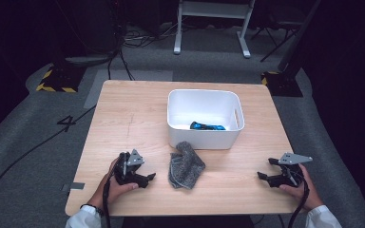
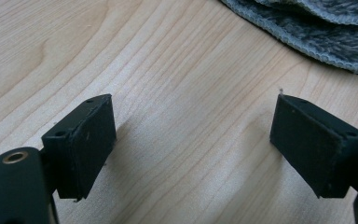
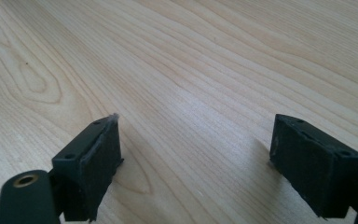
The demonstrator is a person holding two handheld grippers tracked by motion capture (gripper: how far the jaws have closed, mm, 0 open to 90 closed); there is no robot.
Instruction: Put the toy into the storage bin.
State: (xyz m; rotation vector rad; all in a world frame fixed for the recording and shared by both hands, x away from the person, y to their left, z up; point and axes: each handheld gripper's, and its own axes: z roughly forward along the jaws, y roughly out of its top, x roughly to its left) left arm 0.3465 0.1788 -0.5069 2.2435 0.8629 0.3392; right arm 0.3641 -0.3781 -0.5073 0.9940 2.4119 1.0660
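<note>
Left gripper (image 1: 148,177): jaws spread wide, nothing between them; held low over the wooden table (image 1: 123,123) near its front edge, jaws pointing toward the grey cloth.
Left gripper view: the two black pads (image 2: 81,144) stand far apart over bare wood grain; the hemmed edge of the grey cloth (image 2: 317,28) lies ahead at the upper right, apart from the pads.
Right gripper (image 1: 262,176): jaws parted, nothing between them; held low near the front right corner of the table, jaws pointing inward toward the middle.
Right gripper view: black pads (image 3: 93,163) apart over bare wood.
Hands: left hand (image 1: 116,183) and right hand (image 1: 299,185) each wrap a gripper body; white sleeves show at the bottom edge.
Grey cloth (image 1: 185,165): crumpled and loosely folded on the table between the two grippers, nearer the left one, touching neither; its far end lies just beside the front wall of the white bin.
White bin (image 1: 204,137): stands on the table's middle, behind the cloth.
Blue item (image 1: 206,126): lies inside the bin on its floor; what it is cannot be told.
</note>
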